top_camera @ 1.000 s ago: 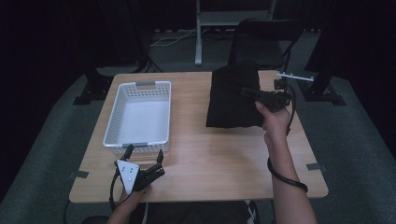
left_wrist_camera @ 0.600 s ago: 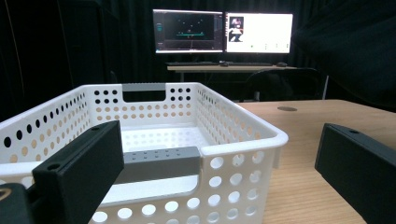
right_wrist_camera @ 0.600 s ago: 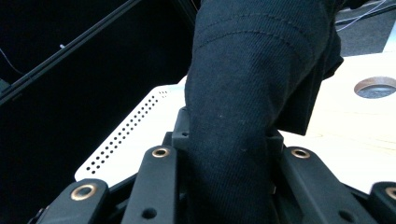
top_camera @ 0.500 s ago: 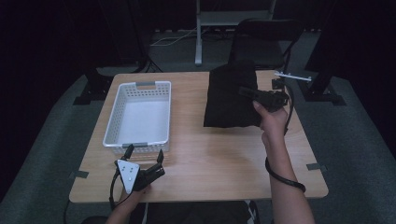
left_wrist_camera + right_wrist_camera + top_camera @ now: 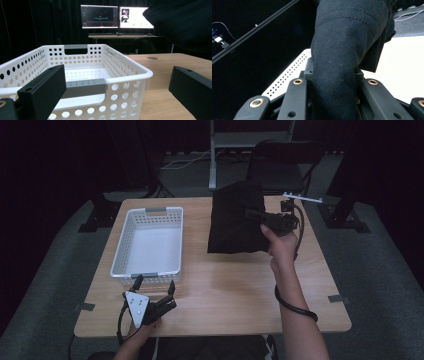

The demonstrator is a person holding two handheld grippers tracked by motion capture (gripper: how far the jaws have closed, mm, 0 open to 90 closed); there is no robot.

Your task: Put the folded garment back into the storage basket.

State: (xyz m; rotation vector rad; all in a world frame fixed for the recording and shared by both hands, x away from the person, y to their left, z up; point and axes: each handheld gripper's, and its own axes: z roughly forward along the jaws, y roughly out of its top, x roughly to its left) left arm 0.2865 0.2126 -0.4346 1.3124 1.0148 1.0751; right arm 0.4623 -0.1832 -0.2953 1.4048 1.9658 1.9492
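High view: one black cloth [image 5: 234, 220] hangs lifted over the right half of the bench [image 5: 240, 290], pinched in the right claw [image 5: 250, 213], whose jaws clamp a fold of it. One white basket [image 5: 150, 242] sits empty on the left half. Left claw [image 5: 154, 287] rests wide apart just before the basket's near wall, gripping nothing. Dark room; two lit monitors [image 5: 116, 17] behind, one chair [image 5: 282, 165] beyond the bench.

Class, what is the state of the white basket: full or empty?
Empty: the white basket shows a bare floor, and the black cloth hangs outside it.
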